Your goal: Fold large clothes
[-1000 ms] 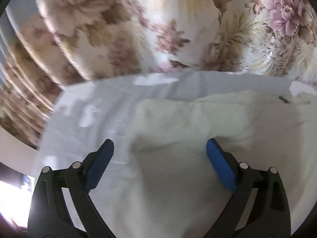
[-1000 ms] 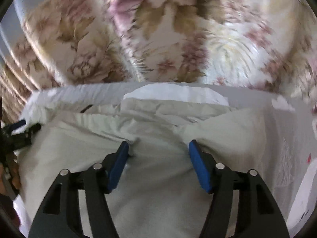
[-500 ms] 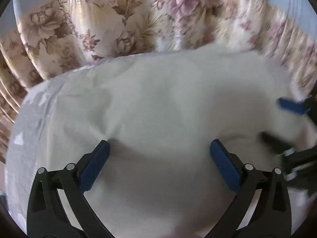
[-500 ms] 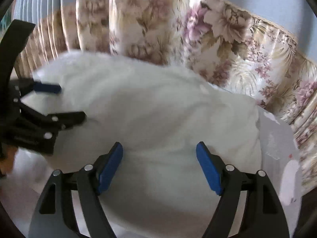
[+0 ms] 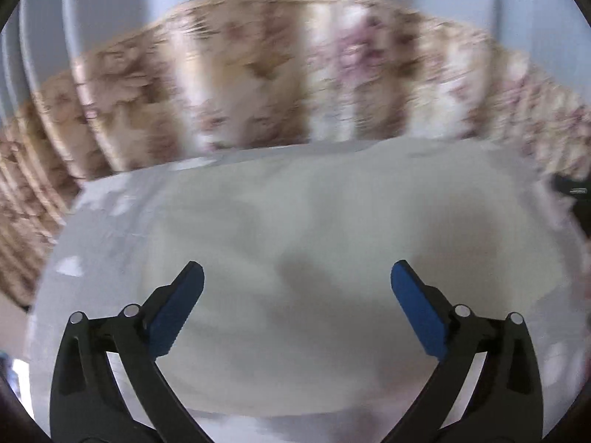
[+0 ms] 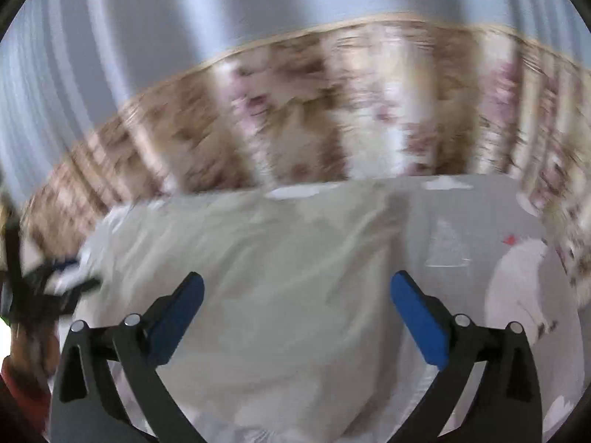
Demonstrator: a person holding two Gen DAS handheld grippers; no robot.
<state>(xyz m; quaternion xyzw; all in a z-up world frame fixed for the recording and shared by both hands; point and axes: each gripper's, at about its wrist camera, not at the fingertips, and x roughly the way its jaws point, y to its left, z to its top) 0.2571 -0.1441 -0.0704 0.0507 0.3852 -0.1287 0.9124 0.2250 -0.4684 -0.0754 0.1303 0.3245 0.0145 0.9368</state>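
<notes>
Left tool (image 5: 296, 291): blue pads (image 5: 176, 310) spread fully apart, nothing between them, no contact w/ fabric. It hangs above the white garment (image 5: 332, 258), pointing down at an angle.

Right tool (image 6: 297, 301): pads wide apart after having just been opening; nothing clamped, cloth only lies beneath the gap.

Garment position: lies bunched and creased on a pale grey sheet (image 6: 461, 229), roughly centred in both views. In the right wrist view its right edge runs just beside the right pad, w/ bare sheet beyond. Sheet carries white printed shapes, incl. a bird-like figure (image 6: 517, 288) near the right edge.

Left tool also shows at the left edge of the right wrist view, blurred, at the garment's left end; contact cannot be determined. A hand and red sleeve (image 6: 18, 384) sit below it.

Background: floral curtain (image 5: 258, 103) w/ grey-blue pleats above. Both views are motion-blurred.
</notes>
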